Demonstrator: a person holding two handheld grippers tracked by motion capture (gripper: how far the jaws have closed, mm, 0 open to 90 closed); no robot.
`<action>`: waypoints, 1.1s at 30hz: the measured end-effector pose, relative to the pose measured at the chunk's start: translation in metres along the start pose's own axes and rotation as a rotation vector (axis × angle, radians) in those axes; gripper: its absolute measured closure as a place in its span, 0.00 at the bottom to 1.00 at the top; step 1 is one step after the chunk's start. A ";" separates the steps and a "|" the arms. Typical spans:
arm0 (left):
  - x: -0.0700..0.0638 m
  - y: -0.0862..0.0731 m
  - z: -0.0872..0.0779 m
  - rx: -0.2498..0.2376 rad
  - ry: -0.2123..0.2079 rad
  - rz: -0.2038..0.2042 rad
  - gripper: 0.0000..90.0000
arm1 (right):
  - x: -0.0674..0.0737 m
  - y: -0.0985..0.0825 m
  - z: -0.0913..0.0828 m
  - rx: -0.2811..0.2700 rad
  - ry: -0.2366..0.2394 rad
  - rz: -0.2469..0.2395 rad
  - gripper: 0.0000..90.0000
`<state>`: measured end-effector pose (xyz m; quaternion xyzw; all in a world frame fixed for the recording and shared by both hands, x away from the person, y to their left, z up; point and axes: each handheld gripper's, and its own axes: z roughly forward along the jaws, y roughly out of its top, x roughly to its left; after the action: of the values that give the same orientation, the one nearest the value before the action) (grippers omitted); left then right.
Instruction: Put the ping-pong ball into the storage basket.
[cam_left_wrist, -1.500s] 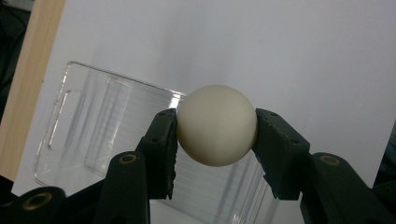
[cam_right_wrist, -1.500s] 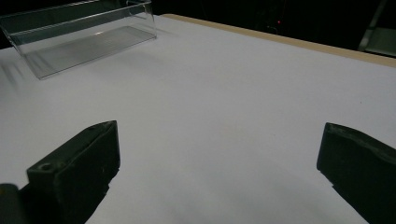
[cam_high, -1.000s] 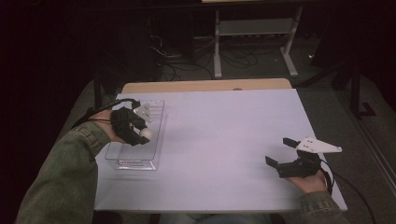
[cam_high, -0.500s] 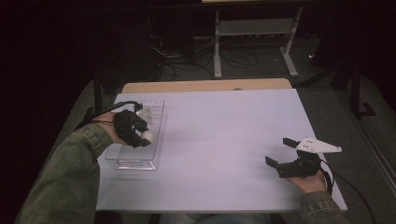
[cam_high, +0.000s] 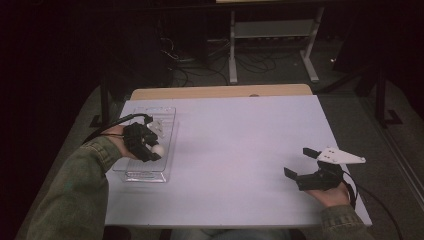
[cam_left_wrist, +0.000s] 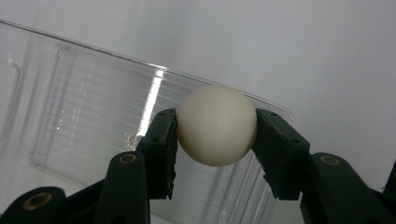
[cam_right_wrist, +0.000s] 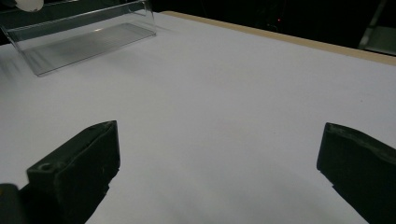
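Left gripper (cam_left_wrist: 215, 135) pinches the small, smooth off-white ball (cam_left_wrist: 217, 125) over the clear plastic tray (cam_high: 167, 120).
Looks light, hard and slippery, so the pads squeeze its widest middle; right gripper (cam_high: 301, 165) waits spread wide, empty, on the white table (cam_high: 240, 140).

A pale lilac-white table top (cam_high: 235, 160) fills the middle of the high view, with a light wooden strip (cam_high: 220, 92) along its far edge. A clear plastic tray (cam_high: 167, 131) lies on it at the left of the frame.
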<state>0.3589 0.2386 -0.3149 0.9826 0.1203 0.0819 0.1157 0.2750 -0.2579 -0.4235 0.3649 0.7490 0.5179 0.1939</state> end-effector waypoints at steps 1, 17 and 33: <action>0.000 -0.001 0.001 0.002 -0.002 0.000 0.56 | 0.000 0.000 0.000 0.001 0.001 0.001 0.00; -0.001 0.003 0.026 0.065 -0.033 0.010 0.56 | -0.001 -0.001 0.000 0.001 0.001 0.004 0.00; 0.001 -0.002 0.036 0.084 -0.047 0.004 0.56 | 0.000 -0.001 0.001 0.006 0.002 0.004 0.00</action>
<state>0.3662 0.2333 -0.3502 0.9884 0.1191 0.0538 0.0769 0.2755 -0.2578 -0.4247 0.3663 0.7500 0.5164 0.1913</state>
